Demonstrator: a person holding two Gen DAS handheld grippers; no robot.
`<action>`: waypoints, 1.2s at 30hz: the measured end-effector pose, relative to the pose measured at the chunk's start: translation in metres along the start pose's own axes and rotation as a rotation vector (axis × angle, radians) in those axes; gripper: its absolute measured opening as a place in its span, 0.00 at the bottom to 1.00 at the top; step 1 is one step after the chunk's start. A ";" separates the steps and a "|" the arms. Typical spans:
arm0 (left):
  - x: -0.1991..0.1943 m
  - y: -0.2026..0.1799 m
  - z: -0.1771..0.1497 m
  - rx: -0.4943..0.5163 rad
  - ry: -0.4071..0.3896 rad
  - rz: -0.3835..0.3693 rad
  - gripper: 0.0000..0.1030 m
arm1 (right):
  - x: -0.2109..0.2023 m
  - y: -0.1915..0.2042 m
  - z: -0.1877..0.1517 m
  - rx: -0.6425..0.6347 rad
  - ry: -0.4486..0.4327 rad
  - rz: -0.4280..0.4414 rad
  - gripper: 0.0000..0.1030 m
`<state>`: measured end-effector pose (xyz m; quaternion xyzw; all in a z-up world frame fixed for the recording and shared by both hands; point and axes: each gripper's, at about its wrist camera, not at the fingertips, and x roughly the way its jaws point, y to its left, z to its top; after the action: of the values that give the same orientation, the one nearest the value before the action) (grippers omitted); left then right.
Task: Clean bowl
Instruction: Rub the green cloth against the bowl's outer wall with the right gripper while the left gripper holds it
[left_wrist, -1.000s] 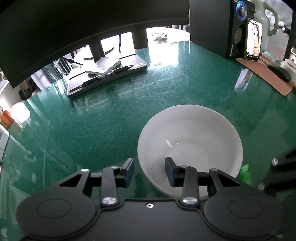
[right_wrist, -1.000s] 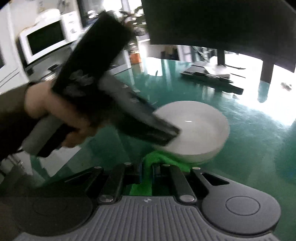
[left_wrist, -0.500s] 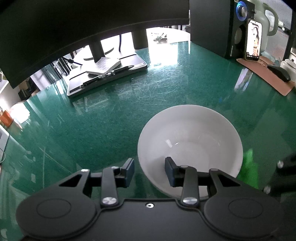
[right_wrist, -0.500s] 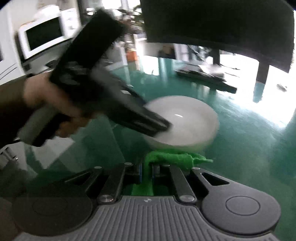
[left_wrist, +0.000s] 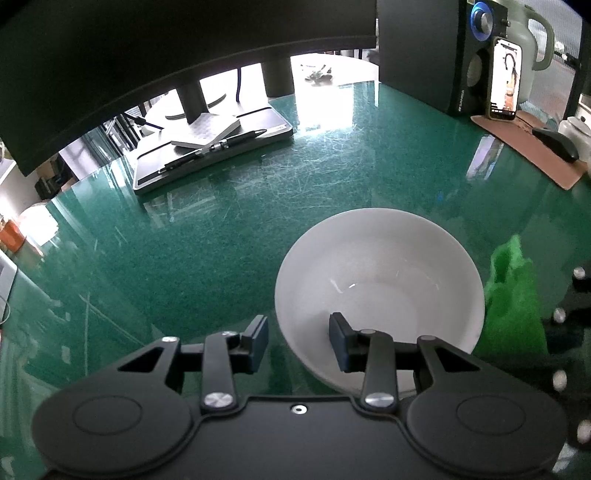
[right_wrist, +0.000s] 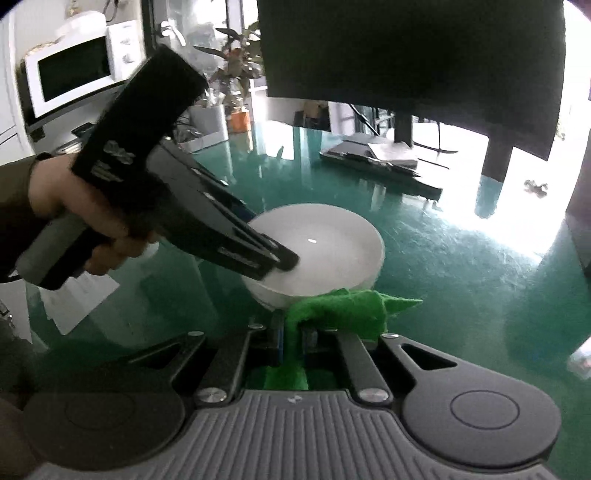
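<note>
Your left gripper (left_wrist: 298, 341) spread astride the white bowl's (left_wrist: 380, 266) rim, your right gripper (right_wrist: 292, 338) clamped on green cloth (right_wrist: 340, 310) beside the bowl.

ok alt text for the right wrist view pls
The right hand-held gripper pinches a green cloth just in front of a white bowl on a green table. The left hand-held gripper straddles the bowl's near rim.

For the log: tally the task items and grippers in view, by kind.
Bowl: 1
Cloth: 1
Grippers: 2, left gripper open across the bowl's rim, right gripper shut on the cloth
Total: 4
</note>
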<state>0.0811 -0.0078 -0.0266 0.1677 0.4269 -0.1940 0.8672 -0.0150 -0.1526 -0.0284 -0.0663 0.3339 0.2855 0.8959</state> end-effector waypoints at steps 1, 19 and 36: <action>0.000 0.000 0.000 0.000 0.000 0.001 0.35 | 0.001 0.005 0.001 -0.017 -0.007 0.021 0.07; 0.000 0.000 -0.001 -0.004 0.002 0.003 0.35 | 0.006 -0.016 0.000 0.024 0.006 -0.036 0.12; -0.003 0.003 -0.004 -0.013 0.007 -0.009 0.35 | 0.006 -0.015 -0.004 0.005 0.013 0.001 0.08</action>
<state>0.0779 -0.0028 -0.0263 0.1610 0.4319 -0.1946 0.8658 -0.0051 -0.1638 -0.0358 -0.0658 0.3404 0.2846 0.8937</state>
